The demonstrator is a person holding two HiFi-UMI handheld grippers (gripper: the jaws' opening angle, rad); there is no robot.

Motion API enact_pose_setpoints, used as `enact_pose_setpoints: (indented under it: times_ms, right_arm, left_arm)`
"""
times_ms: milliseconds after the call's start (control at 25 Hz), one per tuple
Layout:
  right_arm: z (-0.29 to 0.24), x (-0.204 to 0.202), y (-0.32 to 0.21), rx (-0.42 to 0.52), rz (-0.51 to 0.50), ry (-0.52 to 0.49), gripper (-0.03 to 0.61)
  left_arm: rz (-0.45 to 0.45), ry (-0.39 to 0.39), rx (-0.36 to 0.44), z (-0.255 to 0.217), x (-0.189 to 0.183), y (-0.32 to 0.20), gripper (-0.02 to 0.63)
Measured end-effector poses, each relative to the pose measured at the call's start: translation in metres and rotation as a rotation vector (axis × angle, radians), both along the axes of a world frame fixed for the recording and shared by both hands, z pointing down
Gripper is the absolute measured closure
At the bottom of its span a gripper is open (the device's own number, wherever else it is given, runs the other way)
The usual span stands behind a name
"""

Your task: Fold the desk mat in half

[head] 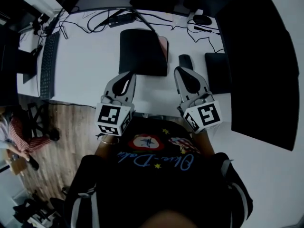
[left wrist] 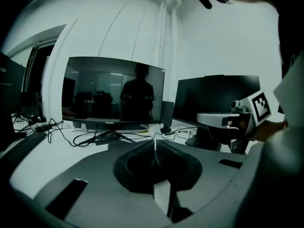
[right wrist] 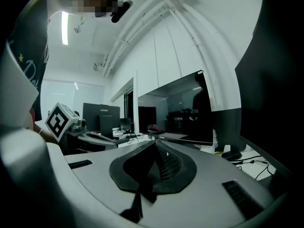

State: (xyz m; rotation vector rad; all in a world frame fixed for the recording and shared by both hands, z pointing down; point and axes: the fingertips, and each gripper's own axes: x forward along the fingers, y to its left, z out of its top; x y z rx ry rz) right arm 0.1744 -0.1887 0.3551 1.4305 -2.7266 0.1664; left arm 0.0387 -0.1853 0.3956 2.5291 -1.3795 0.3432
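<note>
Worktop [head: 90,65]: white and wide, spread out ahead of you, with wooden floor to its left.
Monitor [head: 256,65]: a large dark screen along the right side of the worktop, switched off.
Desk mat [head: 140,51]: a dark rectangle lying flat at the middle of the worktop, just beyond both tools. A pinkish strip shows along its right edge, so it may already be folded over, but the dim picture leaves that unsure.
Keyboard [head: 48,65]: dark, set lengthwise near the left edge, well apart from the mat.
Left tool [head: 127,76]: in your left hand, raised over the near edge of the worktop. Its jaws are pressed together with nothing between them, and it is clear of the mat.
Right tool [head: 180,71]: in your right hand, level with the left one. Its jaws are fully closed and empty.
Mouse [head: 185,61]: small and dark, just right of the mat.
Cables [head: 95,20]: thin and black, trailing across the far side.
</note>
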Motion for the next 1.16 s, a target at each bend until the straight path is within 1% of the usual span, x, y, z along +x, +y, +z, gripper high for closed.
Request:
enact_pose_setpoints:
  times_ms: [320,1160]
  right_arm:
    - [0.0006,-0.0014,0.0012,-0.007,-0.007,0.006,0.578]
    - [0.0061,0.0073,-0.0044,-0.034,-0.007,-0.006,0.578]
  left_arm:
    - [-0.006,-0.022,0.027,-0.0086,-0.0004,0.0011,0.603]
    - [-0.015,-0.034,0.012,-0.0055,0.0056,-0.0043,0.603]
